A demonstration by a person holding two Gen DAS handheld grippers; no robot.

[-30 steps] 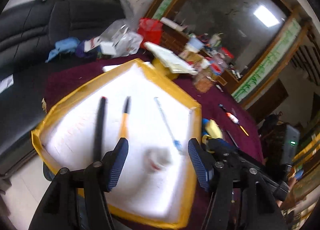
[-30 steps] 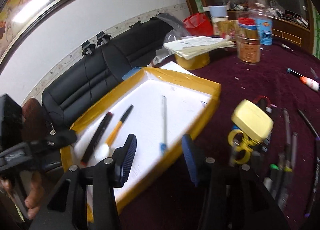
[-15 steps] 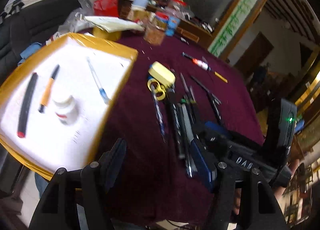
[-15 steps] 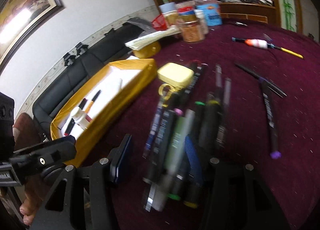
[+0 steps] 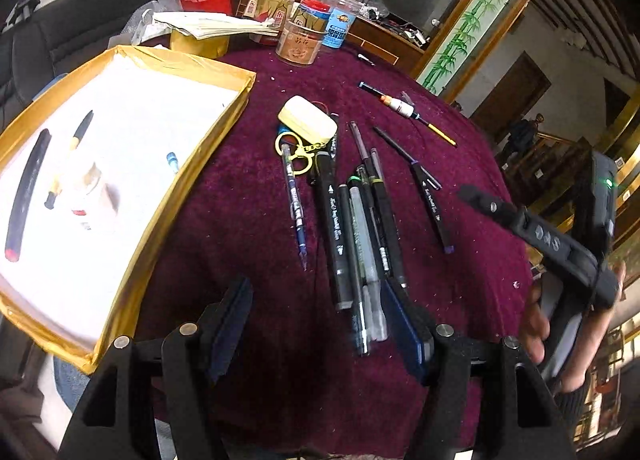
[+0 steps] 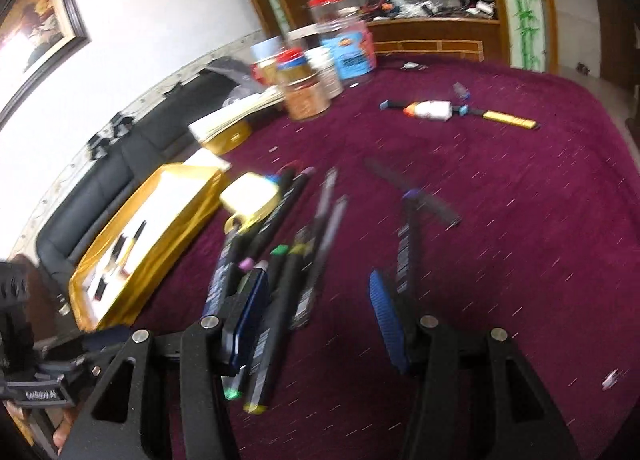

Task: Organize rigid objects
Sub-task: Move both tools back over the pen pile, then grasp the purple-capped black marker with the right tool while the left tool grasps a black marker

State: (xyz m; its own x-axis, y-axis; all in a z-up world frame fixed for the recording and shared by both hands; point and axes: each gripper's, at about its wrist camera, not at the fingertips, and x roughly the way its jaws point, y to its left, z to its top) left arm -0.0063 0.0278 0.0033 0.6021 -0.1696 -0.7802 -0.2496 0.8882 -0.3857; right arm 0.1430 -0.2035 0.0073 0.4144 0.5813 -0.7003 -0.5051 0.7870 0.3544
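Observation:
A yellow-rimmed white tray (image 5: 208, 128) sits at the left of the maroon table; it holds a black marker (image 5: 26, 188), an orange pen (image 5: 68, 158), a blue pen (image 5: 172, 161) and a small white bottle (image 5: 90, 192). Several pens and markers (image 5: 352, 212) lie in a loose bundle mid-table beside a cream case (image 5: 307, 123) with a yellow keyring. My left gripper (image 5: 320, 324) is open and empty over the bundle's near ends. My right gripper (image 6: 320, 308) is open and empty above the markers (image 6: 280, 284); it also shows in the left wrist view (image 5: 536, 232).
A white glue pen (image 5: 400, 105) and a thin black pen (image 5: 430, 196) lie apart to the right. Jars (image 5: 304, 40), a paper stack on a yellow tin (image 5: 200, 30) and a red bag stand at the table's back. A black sofa (image 6: 104, 180) is behind the tray.
Both grippers swung right from over the tray to the pen bundle on the cloth. The white bottle now lies in the tray. Both stay open and empty.

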